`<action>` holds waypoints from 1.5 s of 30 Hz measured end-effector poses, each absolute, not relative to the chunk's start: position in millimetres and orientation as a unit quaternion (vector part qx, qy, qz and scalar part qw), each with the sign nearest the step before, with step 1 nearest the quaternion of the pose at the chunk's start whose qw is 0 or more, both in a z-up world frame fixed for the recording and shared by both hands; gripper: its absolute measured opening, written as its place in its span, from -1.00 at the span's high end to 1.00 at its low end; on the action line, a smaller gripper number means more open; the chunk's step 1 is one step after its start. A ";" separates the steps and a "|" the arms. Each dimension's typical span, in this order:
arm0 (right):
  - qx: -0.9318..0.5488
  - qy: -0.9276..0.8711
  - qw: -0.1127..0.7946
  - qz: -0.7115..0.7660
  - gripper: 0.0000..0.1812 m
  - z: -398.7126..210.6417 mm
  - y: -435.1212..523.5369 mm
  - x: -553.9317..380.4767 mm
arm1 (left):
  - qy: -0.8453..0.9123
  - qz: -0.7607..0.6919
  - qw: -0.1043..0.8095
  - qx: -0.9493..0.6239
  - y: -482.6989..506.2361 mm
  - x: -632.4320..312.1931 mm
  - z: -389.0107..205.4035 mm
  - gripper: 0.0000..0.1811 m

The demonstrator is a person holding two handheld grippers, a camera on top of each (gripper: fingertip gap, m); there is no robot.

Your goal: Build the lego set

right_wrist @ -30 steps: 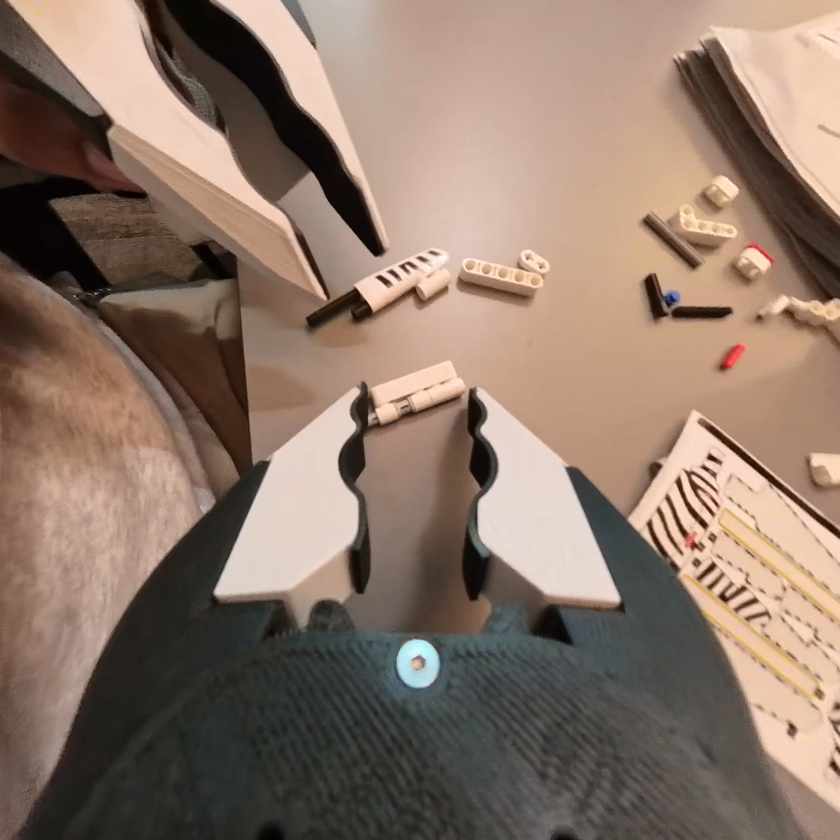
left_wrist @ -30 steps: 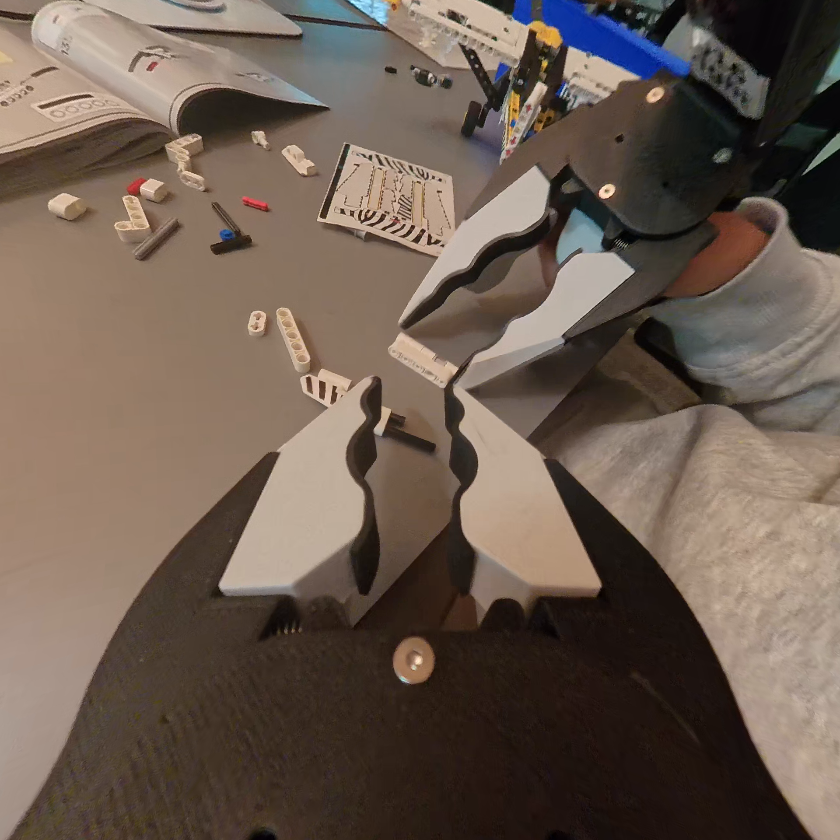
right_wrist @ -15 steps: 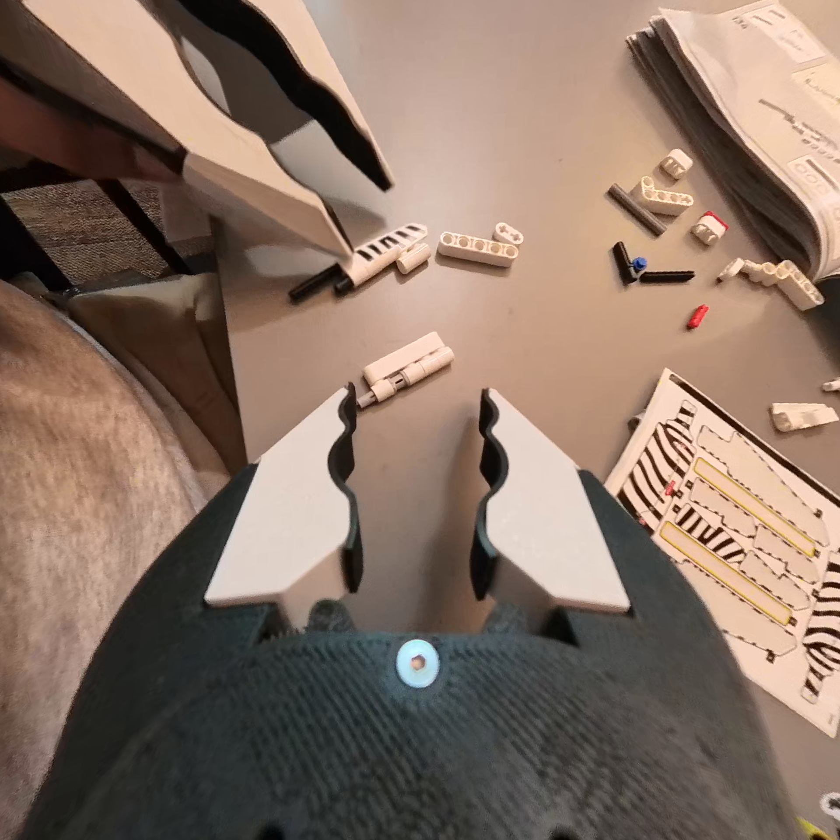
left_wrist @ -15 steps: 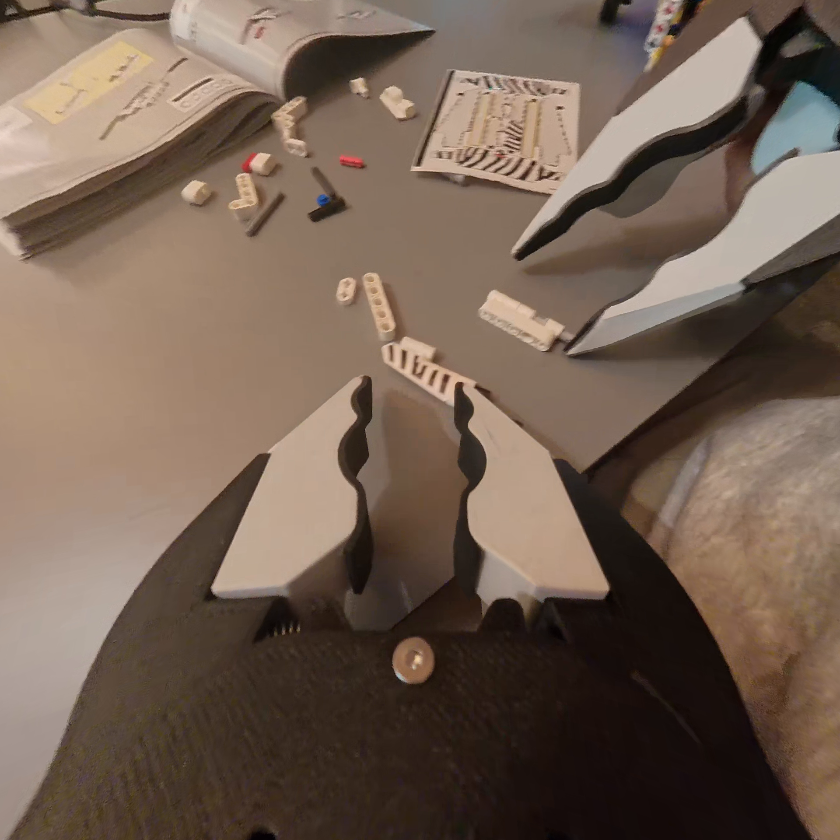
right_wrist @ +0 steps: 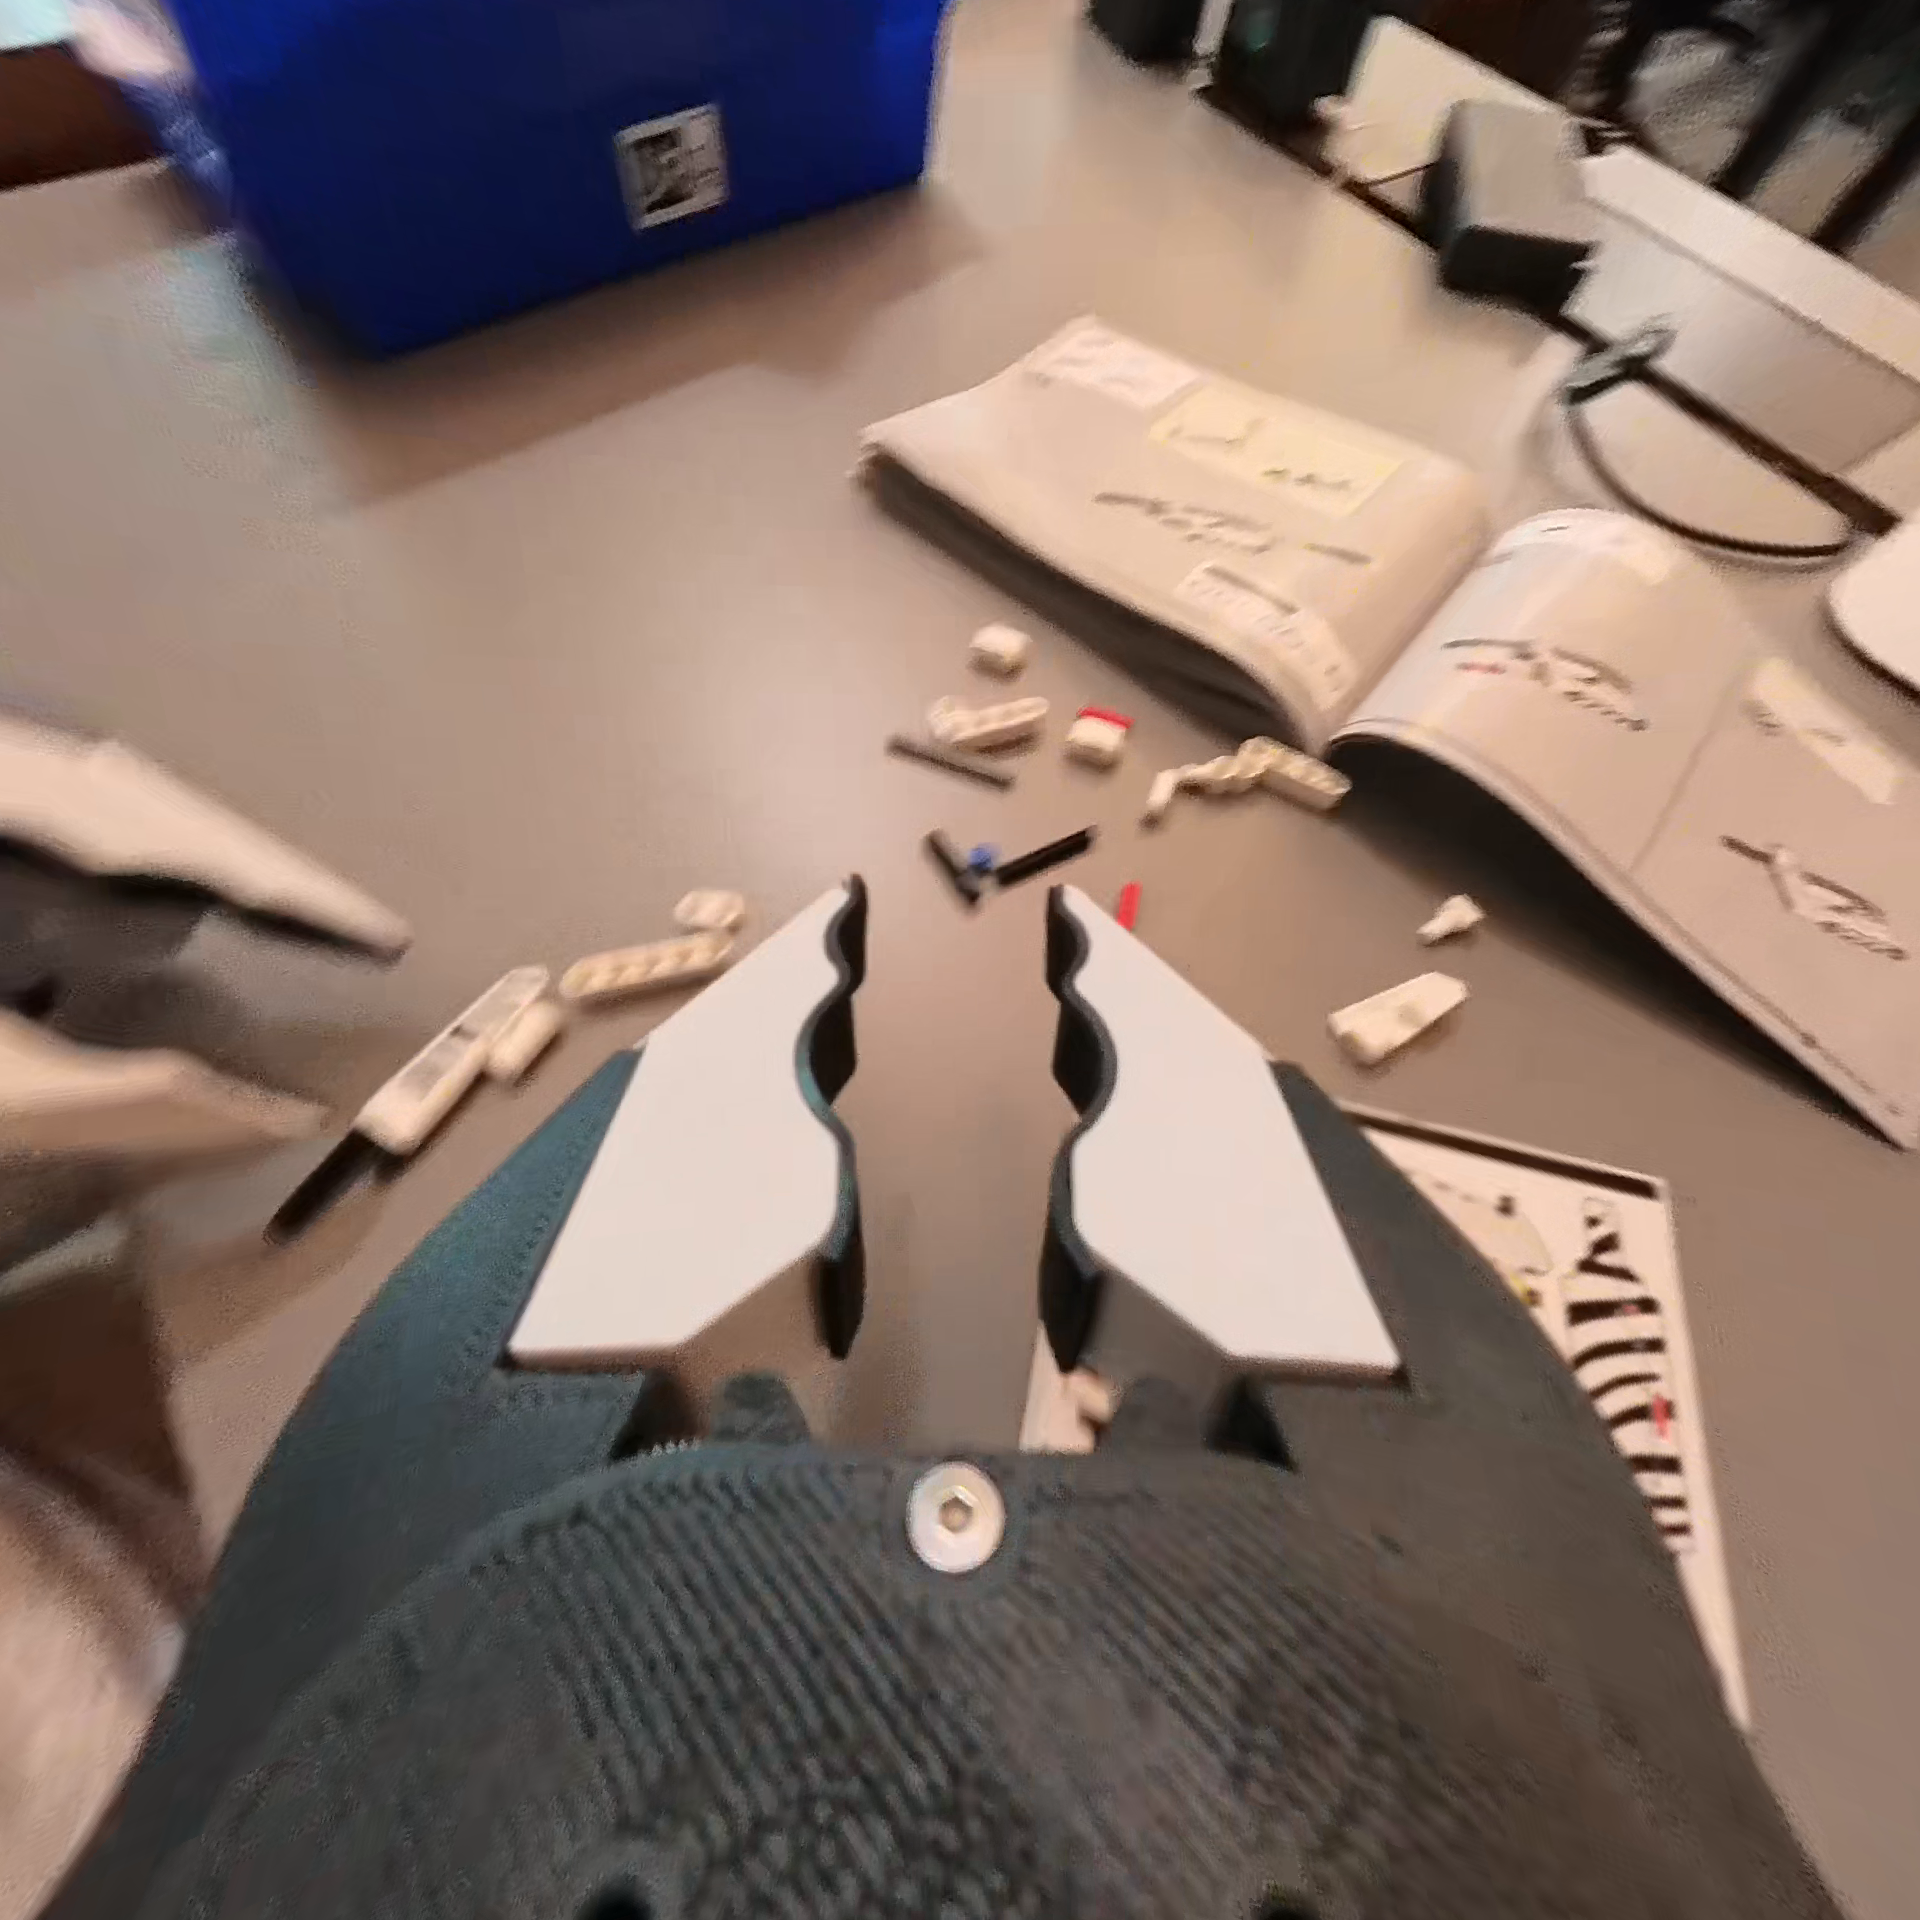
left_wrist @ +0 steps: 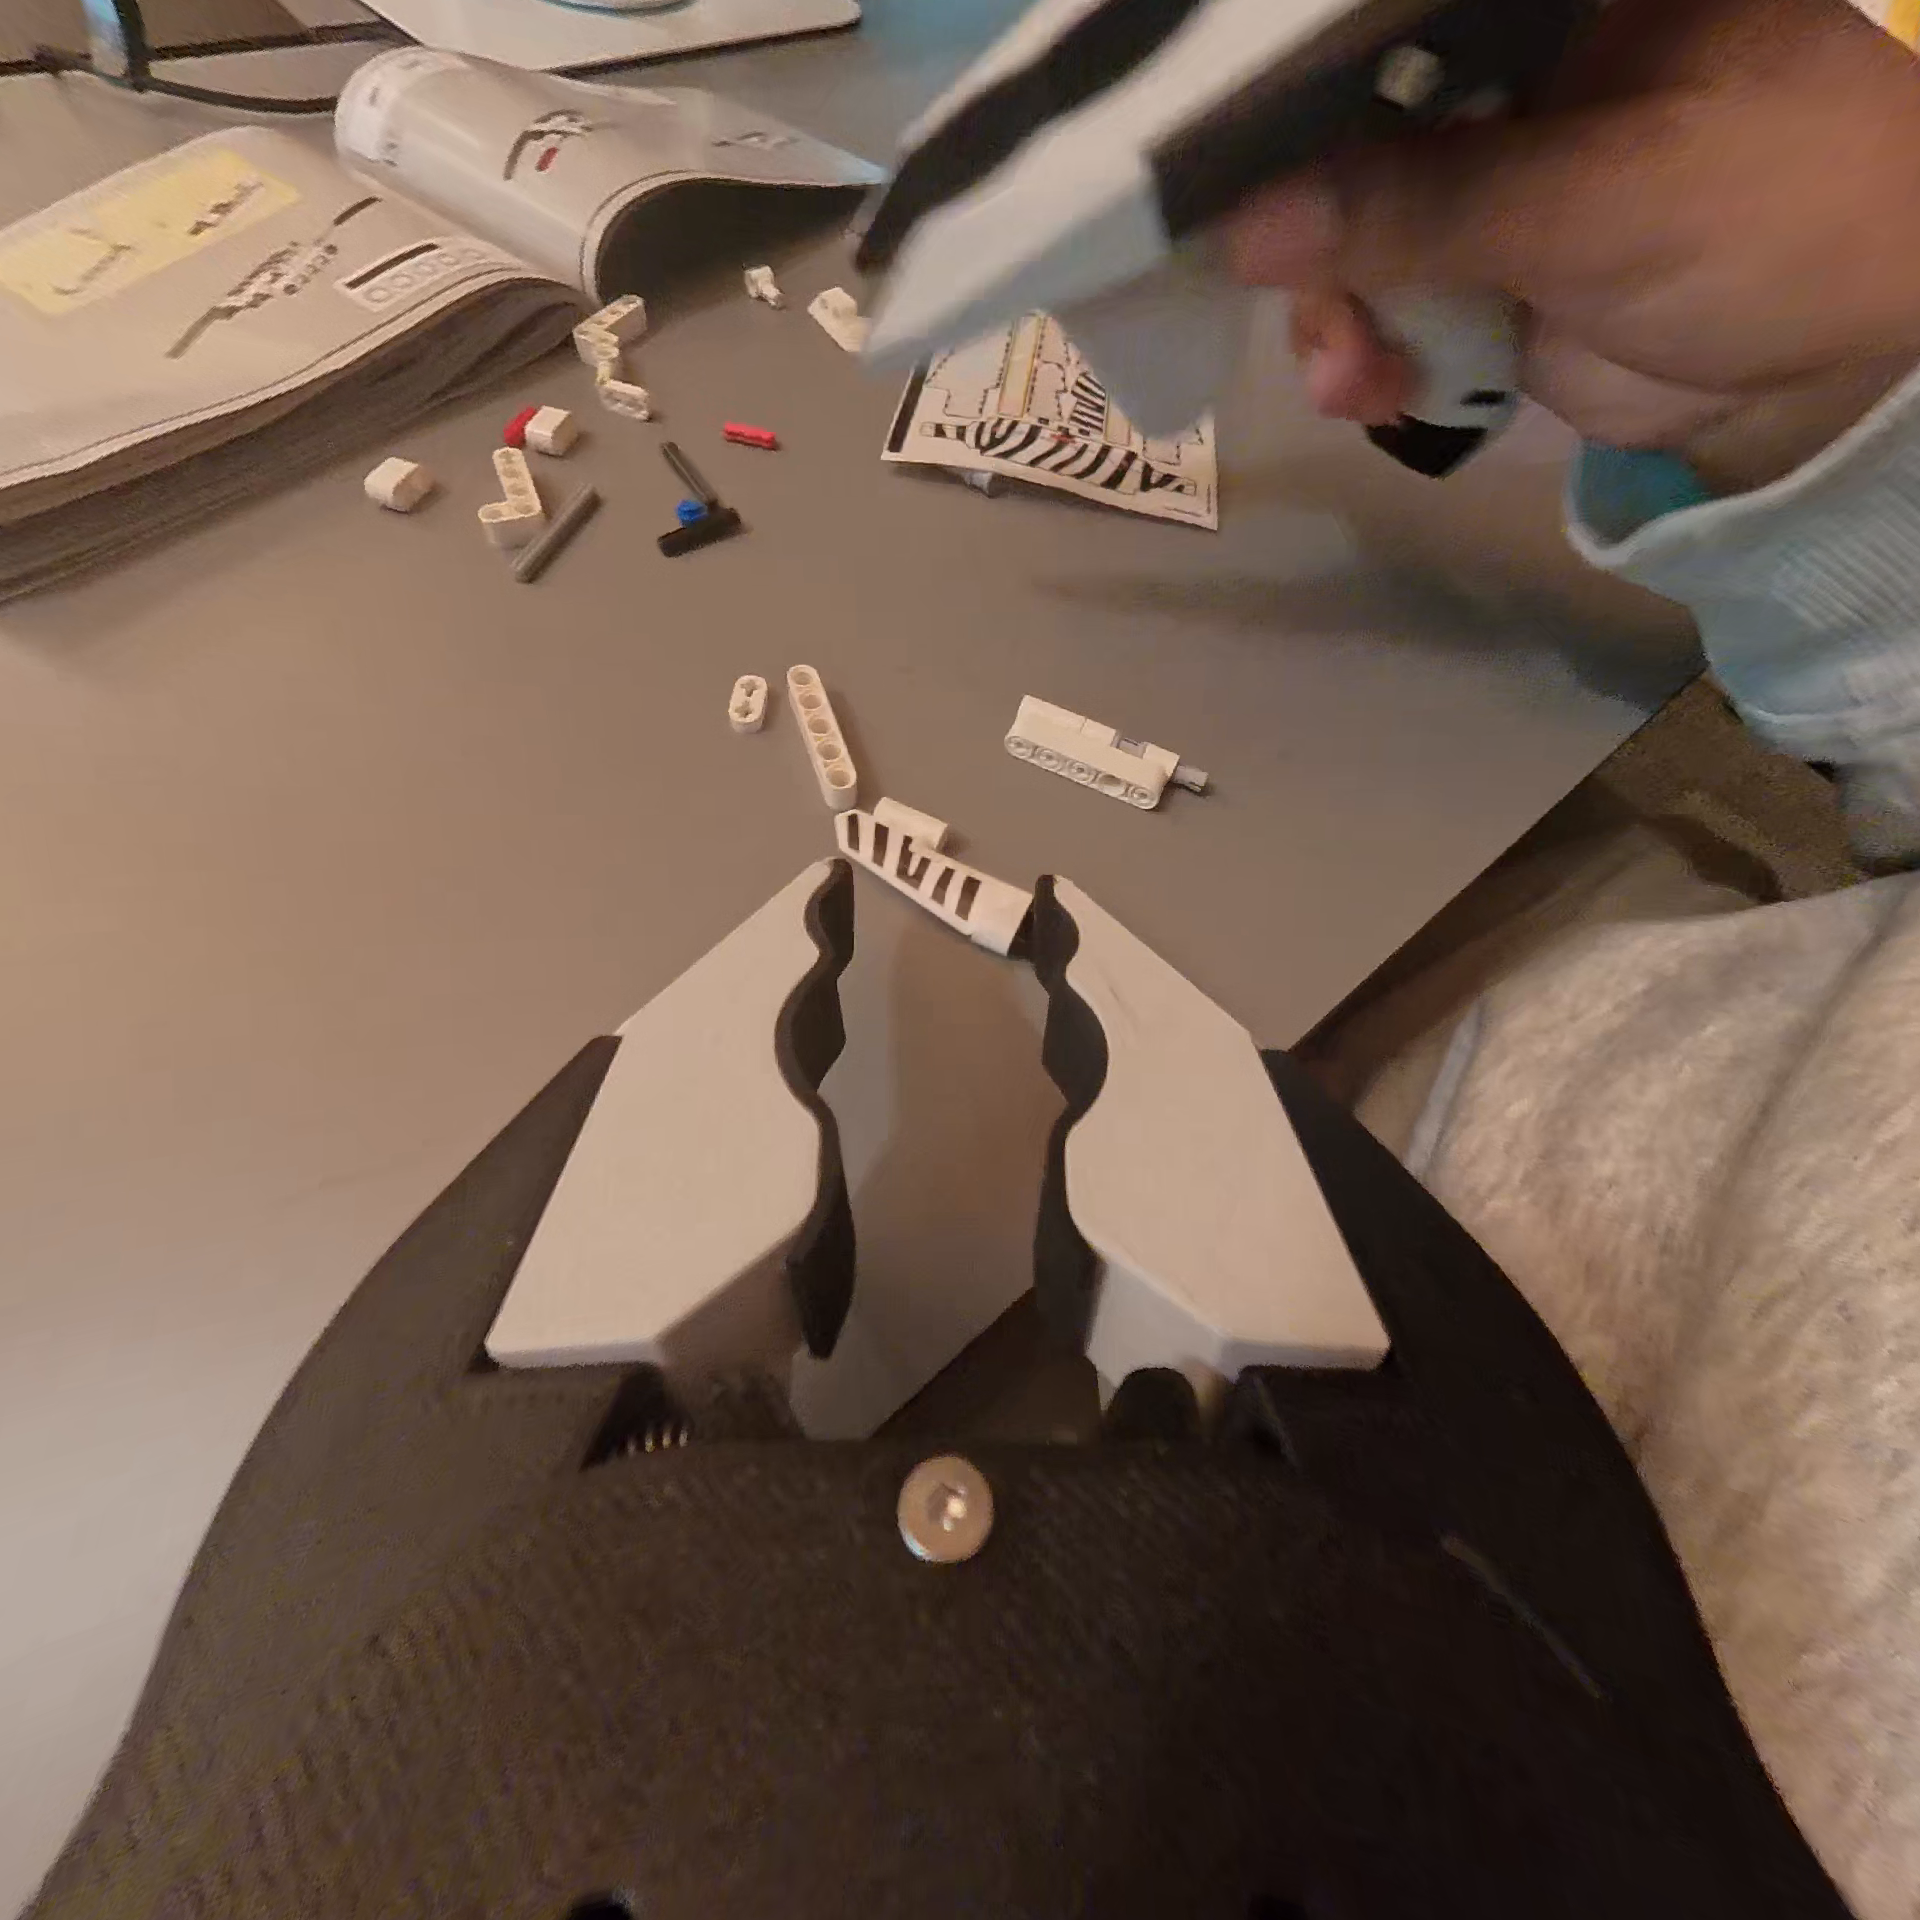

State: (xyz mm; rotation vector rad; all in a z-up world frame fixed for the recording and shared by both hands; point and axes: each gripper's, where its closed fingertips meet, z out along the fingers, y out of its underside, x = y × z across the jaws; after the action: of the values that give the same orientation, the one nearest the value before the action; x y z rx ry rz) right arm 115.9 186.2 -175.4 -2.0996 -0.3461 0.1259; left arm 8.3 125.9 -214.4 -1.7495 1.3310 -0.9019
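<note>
Both grippers, left (left_wrist: 940,899) and right (right_wrist: 954,909), hold wavy-edged grey plastic fingers apart and empty above a matte grey worktop (left_wrist: 312,883) strewn with small white plastic bricks, the right view blurred.

A grey tabletop (left_wrist: 312,831) carried everything. At its far side in the right wrist view stood a blue bin (right_wrist: 540,156) bearing a small pale label, blurred. Farther right lay a dark grey box-shaped device (right_wrist: 1507,197) beside a white flat slab (right_wrist: 1745,312), with a black cable (right_wrist: 1704,509) looping across the surface near them. A person's grey sleeve (left_wrist: 1787,603) and grey clothing (left_wrist: 1714,1195) showed past the tabletop's edge.
</note>
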 end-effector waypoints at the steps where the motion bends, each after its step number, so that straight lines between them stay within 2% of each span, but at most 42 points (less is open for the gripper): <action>1: -0.864 -0.110 0.489 0.038 0.73 -173.9 200.1 126.0 | 0.522 -0.353 0.373 -0.681 124.4 9.3 -214.9 0.62; 6: -0.894 -0.031 0.446 -0.018 0.90 -198.6 248.7 167.4 | 0.514 -0.383 0.364 -0.676 121.2 11.1 -213.5 0.63; 10: -0.905 -0.009 0.424 -0.013 0.83 -213.5 263.2 181.4 | 0.502 -0.402 0.355 -0.678 123.5 10.2 -213.4 0.63; 19: -0.904 -0.070 0.415 0.080 0.81 -220.2 241.5 142.8 | 0.501 -0.417 0.348 -0.674 120.7 11.2 -211.8 0.63; 25: -0.909 -0.099 0.393 0.098 0.68 -230.3 235.9 126.3 | 0.504 -0.417 0.350 -0.670 118.7 11.6 -210.5 0.63; 31: -0.905 -0.093 0.400 0.112 0.79 -229.5 234.5 125.6 | 0.509 -0.416 0.352 -0.667 116.2 12.4 -209.5 0.63; 45: -0.890 -0.055 0.432 0.131 0.82 -218.3 238.2 132.4 | 0.515 -0.420 0.345 -0.663 112.1 14.6 -211.0 0.63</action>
State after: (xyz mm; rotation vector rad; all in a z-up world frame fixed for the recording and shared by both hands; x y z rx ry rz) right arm 132.4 238.2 -218.3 -2.2193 -0.1360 0.3274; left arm 14.6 112.1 -211.0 -1.7211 1.3369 -1.0894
